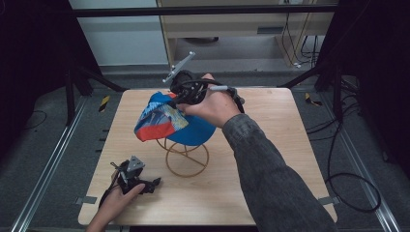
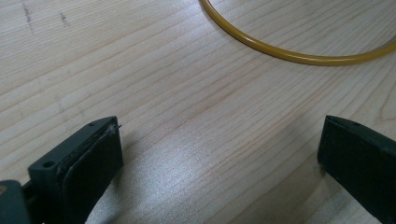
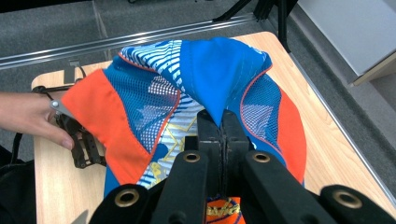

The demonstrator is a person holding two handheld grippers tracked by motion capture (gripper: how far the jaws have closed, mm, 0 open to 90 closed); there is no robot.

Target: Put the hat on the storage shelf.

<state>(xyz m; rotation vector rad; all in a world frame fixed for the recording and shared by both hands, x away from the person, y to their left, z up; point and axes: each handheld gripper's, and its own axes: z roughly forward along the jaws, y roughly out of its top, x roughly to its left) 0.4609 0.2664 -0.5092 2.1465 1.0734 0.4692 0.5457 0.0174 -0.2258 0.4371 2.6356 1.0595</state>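
Blue-orange cap [image 1: 167,121]: draped over the yellow wire stand [image 1: 186,157], mid-table.
Right gripper [image 3: 219,123]: jaws pinched tight on cap fabric.
Left gripper [image 1: 145,186]: resting on wooden table [image 1: 270,164], jaws spread wide, holding nothing.

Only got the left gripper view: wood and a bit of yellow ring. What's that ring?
Observer: Base of a wire stand on the table.
Operator: Anything on it?
Observer: A blue and orange cap sits over its top.
Operator: Right hand-held gripper?
Observer: The right hand-held gripper is shut on a fold of the cap's blue fabric.
Operator: And mine?
Observer: The left hand-held gripper rests low near the table's front left, jaws open.
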